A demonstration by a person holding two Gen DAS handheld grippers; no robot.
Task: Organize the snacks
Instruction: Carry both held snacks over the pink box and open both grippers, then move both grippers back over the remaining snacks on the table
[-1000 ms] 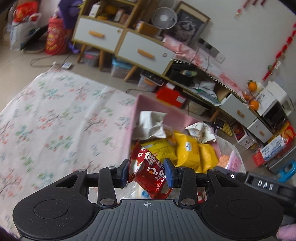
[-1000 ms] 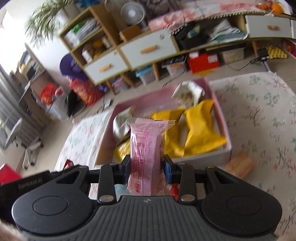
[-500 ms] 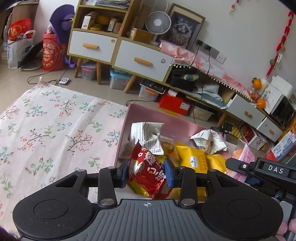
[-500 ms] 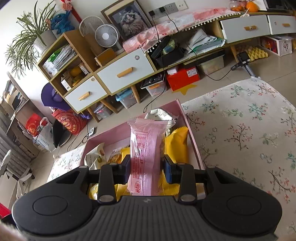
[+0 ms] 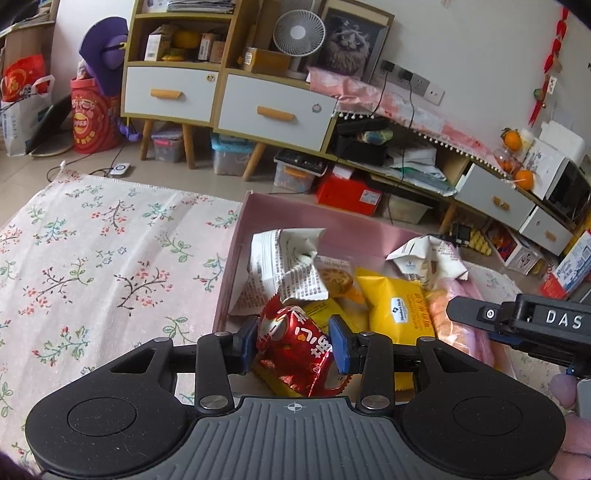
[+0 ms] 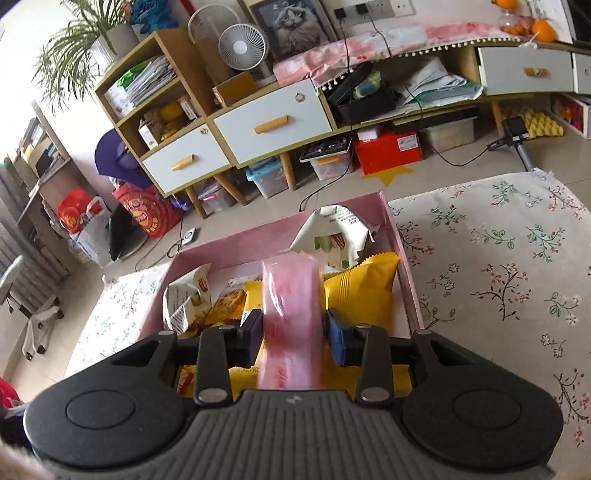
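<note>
A pink box (image 5: 317,218) on the flowered cloth holds yellow bags (image 5: 399,306) and white crumpled packets (image 5: 284,258). My left gripper (image 5: 293,343) hangs over the box's near left corner; its jaws stand a little off a red snack packet (image 5: 295,354) that tilts between them. My right gripper (image 6: 291,336) is over the box (image 6: 406,258); a blurred pink packet (image 6: 290,317) is between its jaws, with gaps at both pads. The right gripper's body (image 5: 532,325) shows at right in the left wrist view.
Flowered cloth (image 5: 92,266) spreads left of the box, and right of it in the right wrist view (image 6: 498,266). Behind stand a white-drawer cabinet (image 5: 221,99), a fan (image 5: 299,33), storage bins and a red box (image 5: 349,194) on the floor.
Both grippers have lowered over the pink box. The jaws of both have parted, and the pink packet is blurred as it slips down; the red packet has tilted between the left jaws.
</note>
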